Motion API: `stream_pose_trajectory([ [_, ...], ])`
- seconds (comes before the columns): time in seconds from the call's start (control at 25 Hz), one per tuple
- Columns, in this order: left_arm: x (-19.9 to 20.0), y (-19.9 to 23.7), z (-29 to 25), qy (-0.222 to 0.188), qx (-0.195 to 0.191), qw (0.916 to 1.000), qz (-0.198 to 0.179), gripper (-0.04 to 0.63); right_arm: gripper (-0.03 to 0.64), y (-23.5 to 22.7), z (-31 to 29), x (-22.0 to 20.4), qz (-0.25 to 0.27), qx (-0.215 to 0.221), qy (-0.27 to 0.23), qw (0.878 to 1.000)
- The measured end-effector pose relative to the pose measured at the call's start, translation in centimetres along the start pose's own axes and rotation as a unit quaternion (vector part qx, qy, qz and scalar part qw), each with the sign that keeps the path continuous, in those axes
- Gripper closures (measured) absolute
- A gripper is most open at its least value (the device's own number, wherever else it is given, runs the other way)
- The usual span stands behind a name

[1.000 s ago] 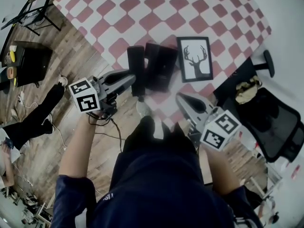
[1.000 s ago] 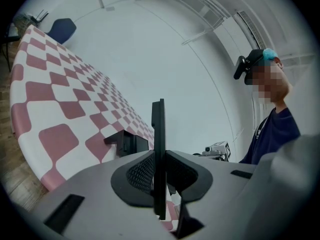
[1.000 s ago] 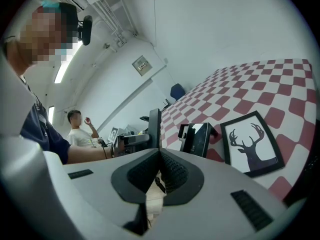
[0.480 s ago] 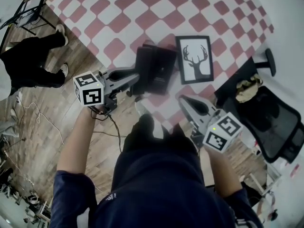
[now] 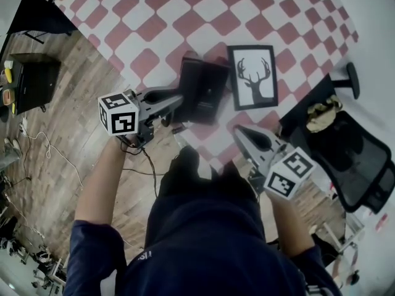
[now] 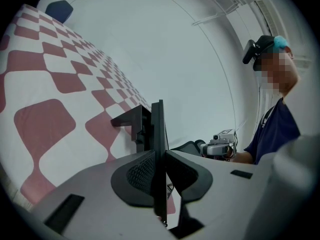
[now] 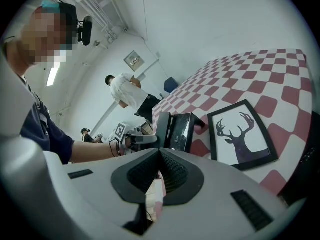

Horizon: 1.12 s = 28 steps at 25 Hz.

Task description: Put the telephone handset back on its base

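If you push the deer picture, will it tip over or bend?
Probably neither. The deer picture lies flat on the checkered table, so it can't really tip; it would likely slide. Its black frame looks stiff, so it shouldn't bend. It sits near the table's edge, so a hard push might send it off.

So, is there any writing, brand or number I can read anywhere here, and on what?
No words or numbers read clearly.
Left marker cube, right marker cube: square patterns, no letters.
Framed deer picture: image only.
Wall frame: too small.
Shirt print: cut off, unreadable.
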<state>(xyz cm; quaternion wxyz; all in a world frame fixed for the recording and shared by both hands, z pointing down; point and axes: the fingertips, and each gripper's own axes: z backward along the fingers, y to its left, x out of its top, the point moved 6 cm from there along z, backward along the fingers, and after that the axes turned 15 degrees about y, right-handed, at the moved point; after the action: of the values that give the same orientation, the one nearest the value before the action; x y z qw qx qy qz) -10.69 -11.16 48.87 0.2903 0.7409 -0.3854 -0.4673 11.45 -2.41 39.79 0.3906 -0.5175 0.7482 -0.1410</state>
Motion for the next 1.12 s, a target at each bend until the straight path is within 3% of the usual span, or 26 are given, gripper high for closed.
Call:
stream_pose_trajectory([
  [0.52, -0.6, 0.9, -0.4, -0.009, 0.004, 0.9996, 0.026, 0.503, 0.6, -0.8, -0.5, -0.5, -0.011, 0.005, 0.006, 1.0],
  [1.12, -0.8, 0.5, -0.4, -0.03, 0.064, 0.9974, 0.014, 0.477, 0.6, -1.0, -1.4, -0.8, -0.014, 0.011, 0.014, 1.0],
])
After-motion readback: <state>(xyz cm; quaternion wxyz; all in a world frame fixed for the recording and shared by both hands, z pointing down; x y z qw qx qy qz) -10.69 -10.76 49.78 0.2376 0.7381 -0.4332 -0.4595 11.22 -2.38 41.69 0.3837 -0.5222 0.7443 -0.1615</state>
